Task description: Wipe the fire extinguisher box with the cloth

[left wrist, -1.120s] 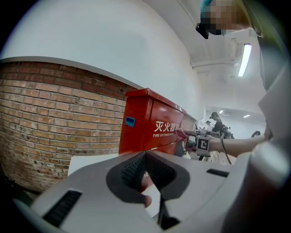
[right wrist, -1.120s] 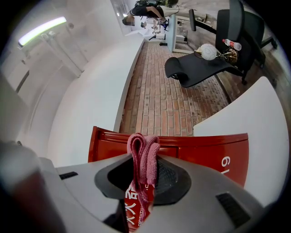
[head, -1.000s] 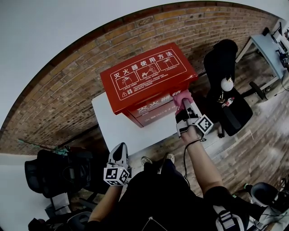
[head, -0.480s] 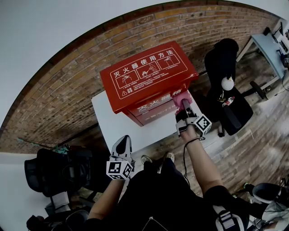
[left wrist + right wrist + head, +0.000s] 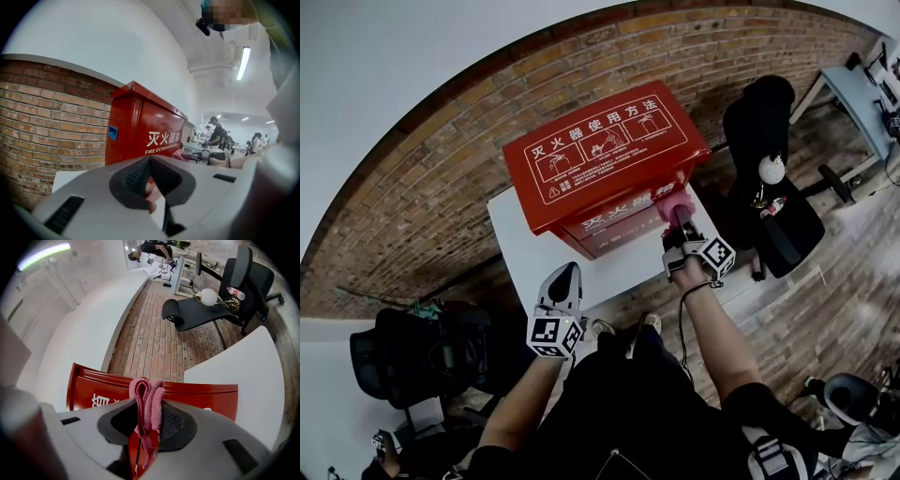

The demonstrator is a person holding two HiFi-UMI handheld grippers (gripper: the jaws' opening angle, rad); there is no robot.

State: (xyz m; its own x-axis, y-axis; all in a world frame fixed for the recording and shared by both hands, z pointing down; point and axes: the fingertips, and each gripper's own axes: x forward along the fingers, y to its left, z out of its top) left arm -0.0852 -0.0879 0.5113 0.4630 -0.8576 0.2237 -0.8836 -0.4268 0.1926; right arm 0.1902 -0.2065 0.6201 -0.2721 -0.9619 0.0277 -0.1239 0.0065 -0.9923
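Observation:
The red fire extinguisher box (image 5: 605,164) with white print stands on a white table (image 5: 534,258) against a brick wall. My right gripper (image 5: 678,217) is shut on a folded pink cloth (image 5: 672,201), which presses against the right end of the box's front face. In the right gripper view the cloth (image 5: 147,397) sticks out past the jaws over the box's edge (image 5: 201,397). My left gripper (image 5: 569,274) hovers over the table's front edge, apart from the box, shut and holding nothing. From the left gripper (image 5: 150,160) the box front (image 5: 157,136) is ahead.
A black office chair (image 5: 769,178) with a small lamp and bottle on it stands right of the table. Another black chair (image 5: 412,352) sits at lower left. A desk (image 5: 862,94) is at far right. People stand in the background (image 5: 216,131).
My left gripper has risen and moved forward to the table's front edge. The right gripper and cloth have shifted slightly left along the box front.

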